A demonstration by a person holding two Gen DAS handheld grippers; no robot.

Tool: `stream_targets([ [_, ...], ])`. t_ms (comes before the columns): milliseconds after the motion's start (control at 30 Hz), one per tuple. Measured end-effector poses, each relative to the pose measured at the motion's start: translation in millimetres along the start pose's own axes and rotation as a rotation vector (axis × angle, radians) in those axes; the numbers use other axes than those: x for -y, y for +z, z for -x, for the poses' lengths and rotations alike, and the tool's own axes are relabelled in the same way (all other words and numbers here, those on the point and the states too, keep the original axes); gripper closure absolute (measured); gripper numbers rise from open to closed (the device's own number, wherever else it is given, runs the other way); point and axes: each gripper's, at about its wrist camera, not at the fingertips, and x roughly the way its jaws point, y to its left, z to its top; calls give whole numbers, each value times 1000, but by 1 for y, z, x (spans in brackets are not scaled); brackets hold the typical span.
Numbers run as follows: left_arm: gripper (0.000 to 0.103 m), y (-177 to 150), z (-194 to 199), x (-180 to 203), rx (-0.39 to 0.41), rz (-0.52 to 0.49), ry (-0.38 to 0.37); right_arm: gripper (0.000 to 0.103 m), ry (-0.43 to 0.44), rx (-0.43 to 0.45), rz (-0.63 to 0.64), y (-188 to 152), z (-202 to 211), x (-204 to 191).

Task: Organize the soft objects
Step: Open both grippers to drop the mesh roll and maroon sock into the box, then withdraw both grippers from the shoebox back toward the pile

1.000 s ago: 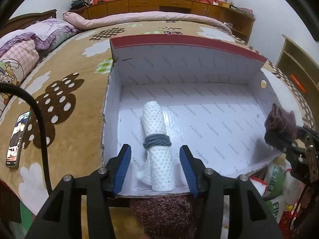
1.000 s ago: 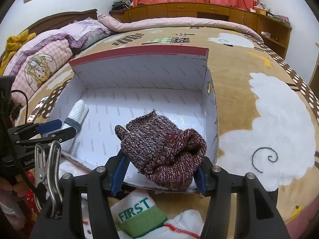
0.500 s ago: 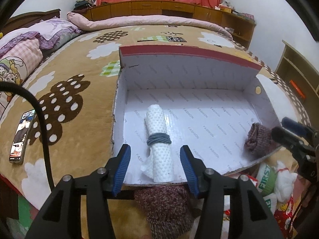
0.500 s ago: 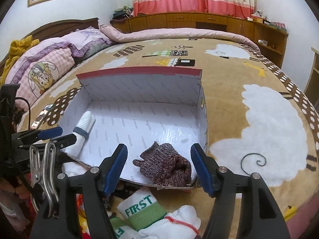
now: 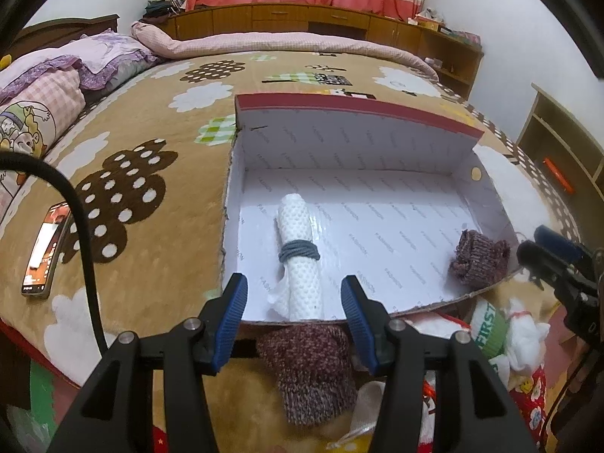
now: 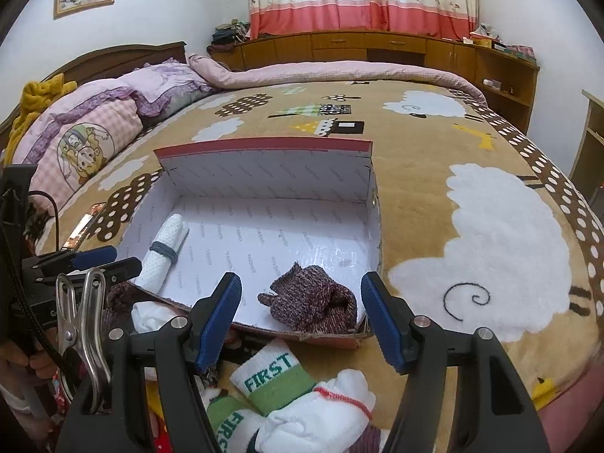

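An open white-lined cardboard box [image 5: 358, 139] [image 6: 264, 170] lies on the bed. In it a rolled white cloth with a grey band [image 5: 300, 260] [image 6: 164, 251] lies at the left, and a maroon knit sock [image 5: 477, 258] [image 6: 313, 304] lies at the near right corner. My left gripper [image 5: 294, 319] is open and empty, just before the box's near edge, above another maroon knit sock [image 5: 313, 373]. My right gripper [image 6: 302, 319] is open and empty, just behind the sock in the box.
White socks with green "FIRST" bands [image 6: 273, 375] [image 5: 489, 330] and other white socks [image 6: 321, 411] lie heaped in front of the box. A phone [image 5: 43, 256] lies on the brown patterned blanket [image 6: 490, 226] at the left. Pillows [image 6: 87, 136] are at the far left.
My right gripper opened and let the maroon sock drop into the box's near right corner, then drew back. My left gripper drew back slightly and stayed open.
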Motion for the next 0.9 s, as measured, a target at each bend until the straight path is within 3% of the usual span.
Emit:
stream_targets([
  [900, 48, -25, 29, -3, -6, 24, -21, 36, 16, -10, -23, -38, 35, -8],
])
